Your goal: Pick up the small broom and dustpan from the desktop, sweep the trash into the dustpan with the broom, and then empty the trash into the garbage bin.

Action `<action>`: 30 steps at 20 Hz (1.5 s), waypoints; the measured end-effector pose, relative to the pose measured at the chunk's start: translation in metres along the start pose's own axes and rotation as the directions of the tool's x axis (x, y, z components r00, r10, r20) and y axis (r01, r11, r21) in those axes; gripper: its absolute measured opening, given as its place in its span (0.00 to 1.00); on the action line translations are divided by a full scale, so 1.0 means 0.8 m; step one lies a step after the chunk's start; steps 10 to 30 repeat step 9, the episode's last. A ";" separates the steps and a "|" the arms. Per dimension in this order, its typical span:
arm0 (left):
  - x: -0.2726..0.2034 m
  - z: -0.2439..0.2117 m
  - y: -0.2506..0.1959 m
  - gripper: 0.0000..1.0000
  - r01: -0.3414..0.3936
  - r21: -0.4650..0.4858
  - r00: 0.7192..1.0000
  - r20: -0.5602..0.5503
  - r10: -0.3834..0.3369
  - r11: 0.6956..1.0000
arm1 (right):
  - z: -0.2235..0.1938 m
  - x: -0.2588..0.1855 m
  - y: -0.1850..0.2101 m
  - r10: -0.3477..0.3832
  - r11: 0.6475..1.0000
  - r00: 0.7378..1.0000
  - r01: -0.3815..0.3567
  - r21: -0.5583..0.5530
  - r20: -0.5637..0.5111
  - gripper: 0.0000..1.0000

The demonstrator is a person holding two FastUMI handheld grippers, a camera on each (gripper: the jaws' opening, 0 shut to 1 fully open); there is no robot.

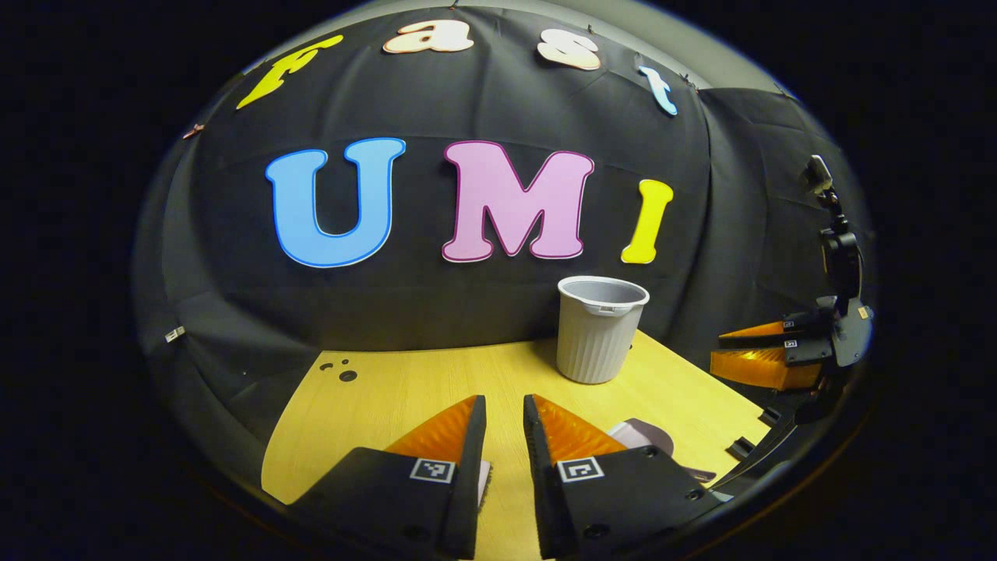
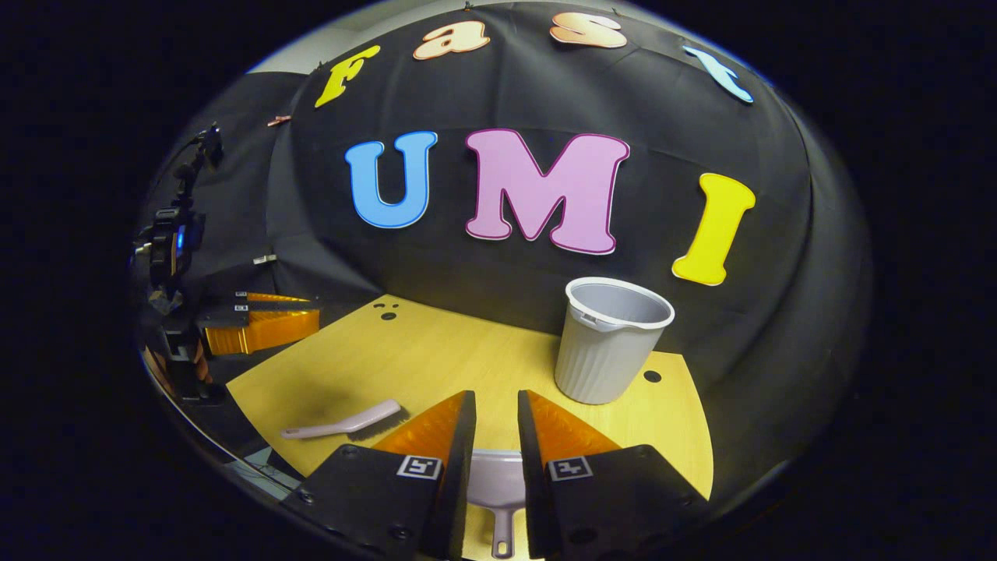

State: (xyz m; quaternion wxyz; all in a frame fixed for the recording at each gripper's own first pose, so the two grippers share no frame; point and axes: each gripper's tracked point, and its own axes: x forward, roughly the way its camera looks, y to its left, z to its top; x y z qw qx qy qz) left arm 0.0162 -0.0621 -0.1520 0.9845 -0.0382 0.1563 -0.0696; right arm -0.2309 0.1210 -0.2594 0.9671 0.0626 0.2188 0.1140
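A pale small broom lies flat on the yellow desktop, left of my right gripper. That gripper hovers open, with the pale dustpan on the table under the gap between its fingers, handle toward the camera. My left gripper is open over the desktop with nothing between its fingers. The dustpan peeks out just right of it. The grey ribbed garbage bin stands upright at the back right. Each gripper also appears off to the side in the other's view, the left gripper and the right gripper.
Black cloth walls close off the back and sides of the table. Small dark holes mark the desktop near its far corners. The near table edge runs just under both grippers.
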 end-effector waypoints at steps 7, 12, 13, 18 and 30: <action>-0.009 0.014 -0.024 0.34 -0.027 0.027 1.000 0.014 0.027 0.999 | 0.014 -0.015 -0.014 0.021 1.000 0.999 -0.022 0.007 0.035 0.38; -0.009 0.018 -0.036 0.34 -0.032 0.016 0.999 0.017 0.032 0.999 | 0.016 -0.018 -0.016 0.043 0.999 0.998 -0.042 -0.010 0.037 0.35; -0.009 0.018 -0.036 0.34 -0.032 0.016 0.999 0.017 0.032 0.999 | 0.016 -0.018 -0.016 0.043 0.999 0.998 -0.042 -0.010 0.037 0.35; -0.009 0.018 -0.036 0.34 -0.032 0.016 0.999 0.017 0.032 0.999 | 0.016 -0.018 -0.016 0.043 0.999 0.998 -0.042 -0.010 0.037 0.35; -0.009 0.018 -0.036 0.34 -0.032 0.016 0.999 0.017 0.032 0.999 | 0.016 -0.018 -0.016 0.043 0.999 0.998 -0.042 -0.010 0.037 0.35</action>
